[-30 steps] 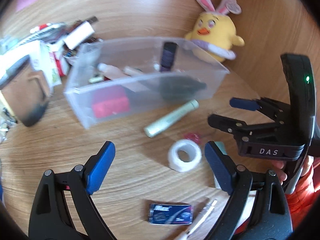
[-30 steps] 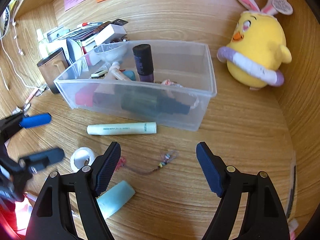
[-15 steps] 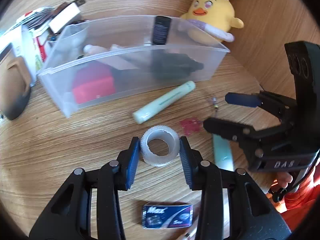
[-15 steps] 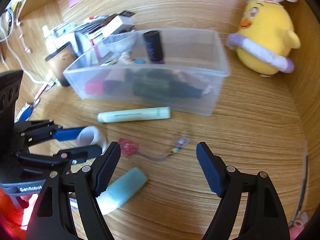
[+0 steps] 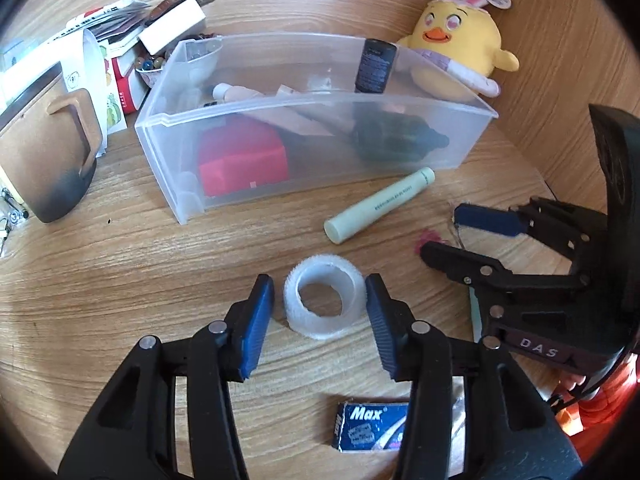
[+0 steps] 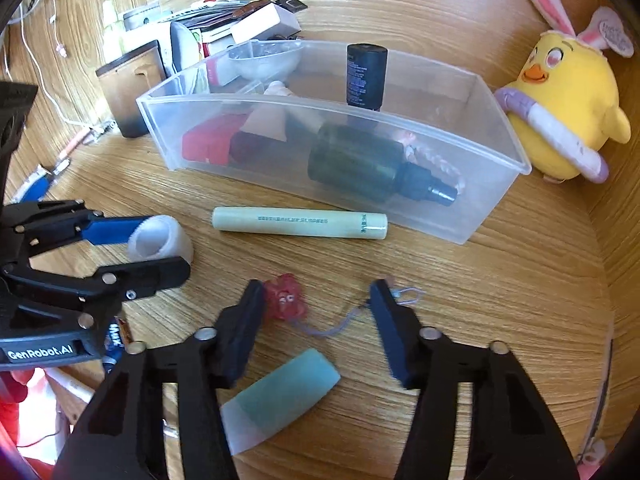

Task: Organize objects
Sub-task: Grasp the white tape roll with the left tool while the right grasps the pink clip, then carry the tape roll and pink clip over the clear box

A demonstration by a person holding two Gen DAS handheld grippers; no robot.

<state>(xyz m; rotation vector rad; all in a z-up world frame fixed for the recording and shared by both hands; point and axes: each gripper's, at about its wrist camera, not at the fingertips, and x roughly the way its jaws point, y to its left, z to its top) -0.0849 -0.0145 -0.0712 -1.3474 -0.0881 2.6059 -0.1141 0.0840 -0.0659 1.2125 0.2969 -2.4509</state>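
Item 1, left tongs [image 5: 320,300]: narrowed from a wide spread over the last second, and moved in from short of the white tape roll [image 5: 325,303] to either side of it. The roll lies flat on the tabletop [image 5: 132,264], hole facing up. In the left wrist view a sliver of gap shows at the left pad and the right pad sits at the roll's edge; not yet a firm pinch, as far as can be judged.

Item 2, right tongs [image 6: 316,304]: jaws have just been closing. Between them lie a red charm [image 6: 286,296] and its thin cord [image 6: 328,326]. The left pad is just beside the charm; the right pad sits near the cord's far loop. Neither pad presses anything.

Item 3, clear bin [image 5: 472,100]: well behind both tongs, already holding a red box, a dark bottle and an upright dark tube.

Item 4, loose stock on the tabletop: pale green tube [image 5: 380,204] just in front of the bin; teal piece [image 6: 280,396] below the right tongs; blue "Max" packet [image 5: 370,426].

Assessment: 2 pickups are being set up at once, roll and charm; both are probably bound for the bin. The charm's cord may trail when lifted.
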